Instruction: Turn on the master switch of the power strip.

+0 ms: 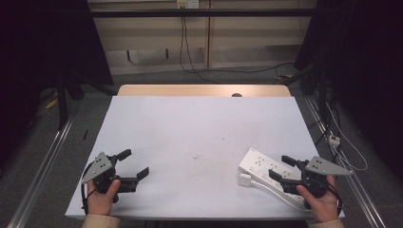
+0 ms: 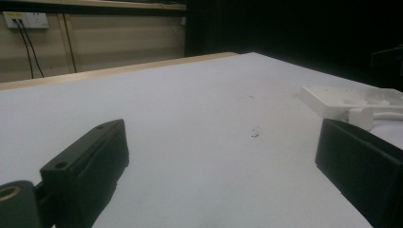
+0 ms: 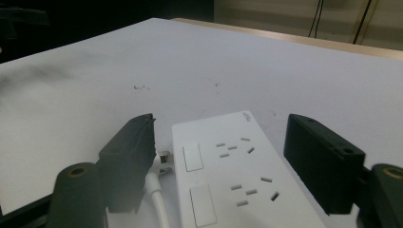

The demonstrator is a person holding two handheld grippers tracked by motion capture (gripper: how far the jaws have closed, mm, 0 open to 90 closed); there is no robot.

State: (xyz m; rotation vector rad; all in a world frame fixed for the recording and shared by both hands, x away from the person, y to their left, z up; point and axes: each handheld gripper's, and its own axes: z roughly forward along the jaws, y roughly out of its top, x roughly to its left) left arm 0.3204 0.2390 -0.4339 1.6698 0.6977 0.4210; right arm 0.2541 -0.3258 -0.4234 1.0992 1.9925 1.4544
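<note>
Right gripper [image 3: 218, 156] astride white power strip [image 3: 228, 175], pads apart, nothing gripped; strip's corner lettering unreadable. Left gripper [image 2: 223, 156] wide open, empty, over bench [image 1: 190, 128].

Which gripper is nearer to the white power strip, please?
Right. The right gripper is at the power strip, its open jaws on either side of it. The left gripper sits open across the table.

One white power strip [image 1: 266, 171] (with one plug [image 1: 245, 179]) and two grippers on one table [image 1: 190, 137]
</note>
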